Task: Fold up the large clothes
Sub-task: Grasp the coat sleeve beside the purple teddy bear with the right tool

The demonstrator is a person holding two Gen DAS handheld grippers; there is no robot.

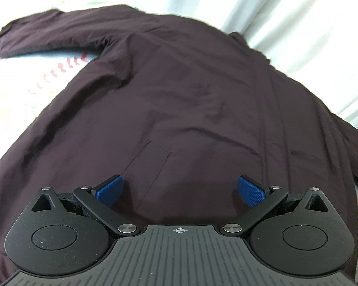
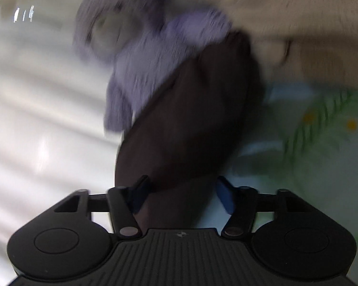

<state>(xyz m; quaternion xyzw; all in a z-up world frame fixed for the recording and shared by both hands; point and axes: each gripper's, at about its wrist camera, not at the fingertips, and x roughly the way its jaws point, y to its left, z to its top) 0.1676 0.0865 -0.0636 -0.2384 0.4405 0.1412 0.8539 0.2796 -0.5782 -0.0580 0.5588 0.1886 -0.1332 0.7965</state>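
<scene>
I see my left gripper held over a big dark purple shirt. Its two blue pads are spread wide apart and nothing is between them. The shirt lies flat right in front of this gripper and fills most of the view. A stitched pocket sits just ahead of the left pad. One sleeve stretches far out ahead and to the left. Under the shirt is a pale bed sheet with a flower print, and white cloth hangs behind it. My right gripper is blurry. Its fingers are apart, and a dark fold of the same shirt runs forward from between them. I cannot tell if they touch it. A fuzzy purple stuffed toy lies ahead and to the left of this gripper.
</scene>
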